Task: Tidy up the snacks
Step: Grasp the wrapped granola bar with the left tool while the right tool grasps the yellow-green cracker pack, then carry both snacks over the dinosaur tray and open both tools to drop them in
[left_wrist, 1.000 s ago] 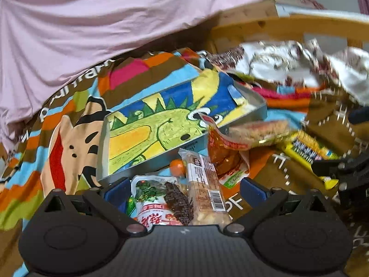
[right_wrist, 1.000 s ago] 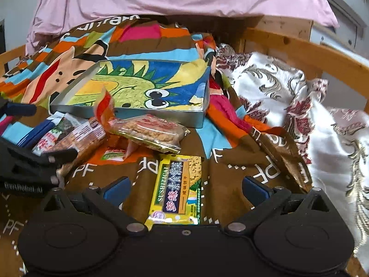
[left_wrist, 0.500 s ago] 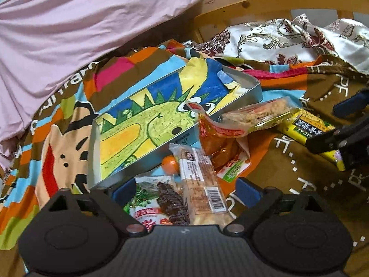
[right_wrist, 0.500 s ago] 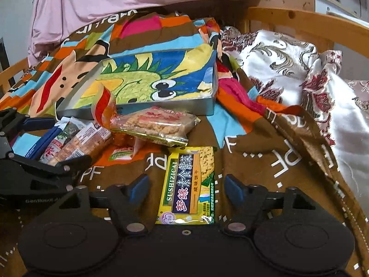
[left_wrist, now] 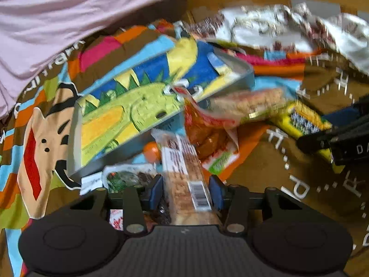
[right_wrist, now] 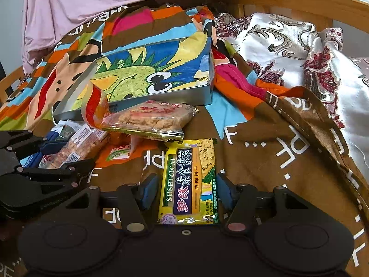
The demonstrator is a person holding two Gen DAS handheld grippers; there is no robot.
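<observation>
Several snack packs lie on a cartoon blanket before a shallow metal tin (left_wrist: 244, 73) (right_wrist: 161, 97) with a green dinosaur picture inside. My left gripper (left_wrist: 186, 190) has its blue pads on both sides of a long clear cracker pack (left_wrist: 184, 168), closed onto it. My right gripper (right_wrist: 186, 189) straddles a yellow Sushizicai biscuit pack (right_wrist: 189, 180), with small gaps beside the pads. A clear pack of crispy cakes (right_wrist: 150, 120) (left_wrist: 249, 102) rests on an orange-red bag (left_wrist: 203, 127). A seaweed pack (left_wrist: 124, 175) lies left of the cracker pack.
A small orange ball (left_wrist: 151, 151) sits against the tin wall. A pink sheet (right_wrist: 92, 4) hangs behind. A white floral quilt (right_wrist: 288, 46) and a wooden bed rail (right_wrist: 299, 2) are at the right. The left gripper shows in the right wrist view (right_wrist: 41, 168).
Both grippers have closed in from wide open. The left pads now press the cracker pack; the right pads have narrowed around the yellow biscuit pack. The left view is motion-blurred.
</observation>
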